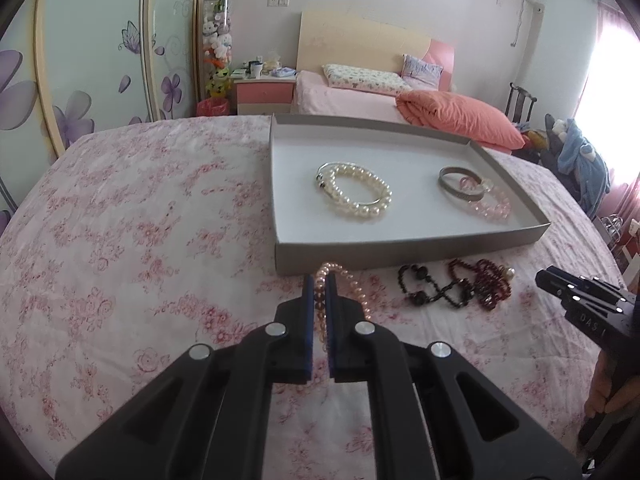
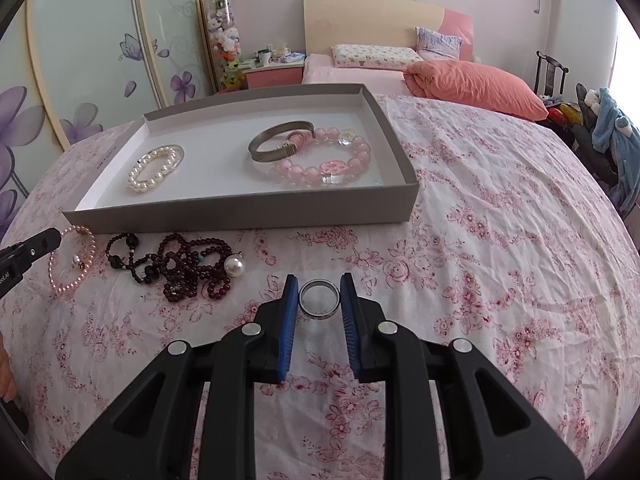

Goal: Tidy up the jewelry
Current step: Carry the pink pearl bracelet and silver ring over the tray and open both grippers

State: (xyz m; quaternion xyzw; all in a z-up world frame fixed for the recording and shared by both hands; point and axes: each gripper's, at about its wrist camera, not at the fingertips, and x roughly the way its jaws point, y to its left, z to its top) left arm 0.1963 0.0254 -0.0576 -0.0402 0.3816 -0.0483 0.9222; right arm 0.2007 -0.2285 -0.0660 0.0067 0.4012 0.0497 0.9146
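left hand-held gripper (image 1: 319,280): pinching the pink bead strand (image 1: 340,276) just before the grey tray (image 1: 412,250) | right hand-held gripper (image 2: 319,286): clamped on the silver ring (image 2: 319,295) above the floral bedsheet (image 2: 500,260) | dark bead necklaces (image 2: 180,264): heaped on sheet beside tray

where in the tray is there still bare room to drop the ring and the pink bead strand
Bare floor lies down the middle of the tray, between the pearl bracelet and the metal bangle, and along its near wall. The right end is crowded: bangle overlapping the pink bead bracelet. Outside, dark bead necklaces clutter the bedspread before the tray.
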